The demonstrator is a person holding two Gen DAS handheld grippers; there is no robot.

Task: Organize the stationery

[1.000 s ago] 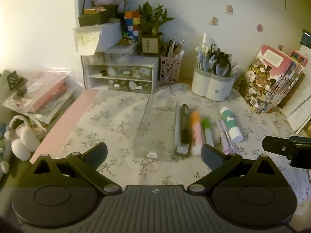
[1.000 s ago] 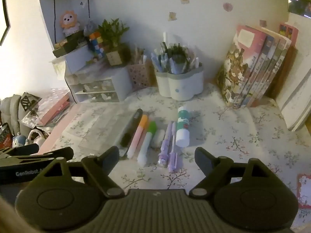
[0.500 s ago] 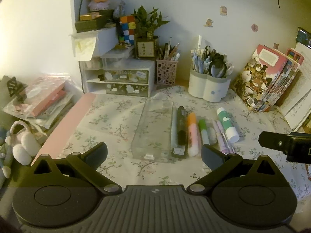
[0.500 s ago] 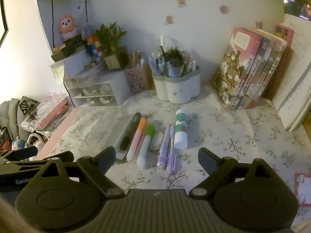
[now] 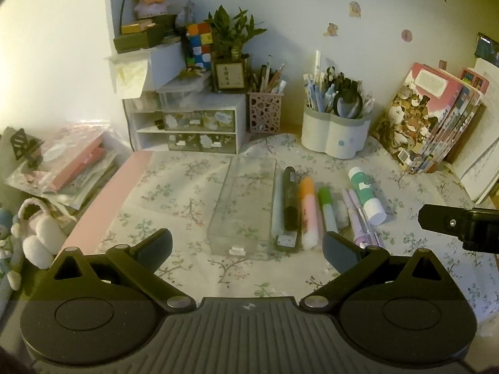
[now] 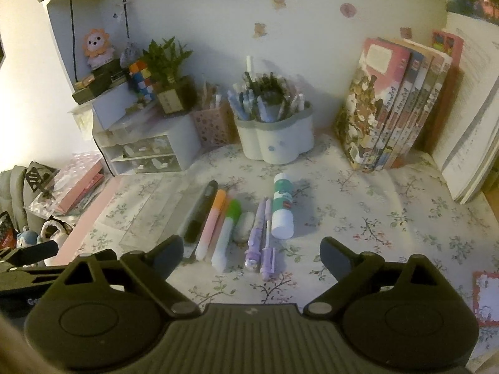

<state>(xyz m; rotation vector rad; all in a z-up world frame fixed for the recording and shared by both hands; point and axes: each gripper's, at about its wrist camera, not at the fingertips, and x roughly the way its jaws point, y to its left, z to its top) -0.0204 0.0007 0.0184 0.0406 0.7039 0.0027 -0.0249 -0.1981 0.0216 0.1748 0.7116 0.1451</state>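
Note:
A clear plastic pencil case [image 5: 246, 205] lies on the flowered tablecloth. To its right lie a black marker [image 5: 289, 199], an orange-pink highlighter [image 5: 307, 212], a green highlighter [image 5: 327, 207], a pale eraser [image 5: 341, 215], two purple pens [image 5: 357, 215] and a green-white glue stick [image 5: 366, 194]. My left gripper [image 5: 248, 246] stands open just short of the case, holding nothing. My right gripper [image 6: 251, 251] hovers before the purple pens [image 6: 260, 233] and the glue stick [image 6: 282, 208]; its jaws are opening with nothing between them.
At the back stand a white pen holder [image 5: 335, 137], a pink mesh cup [image 5: 265, 113] and a small drawer unit [image 5: 199, 131]. Books [image 5: 430, 124] lean at the right. A pink board [image 5: 103, 205] edges the cloth on the left. A sticky-note pad [image 6: 486, 299] lies front right.
The right gripper's jaws have spread a little wider. The left view has drawn back slightly. The stationery on the table has not moved.

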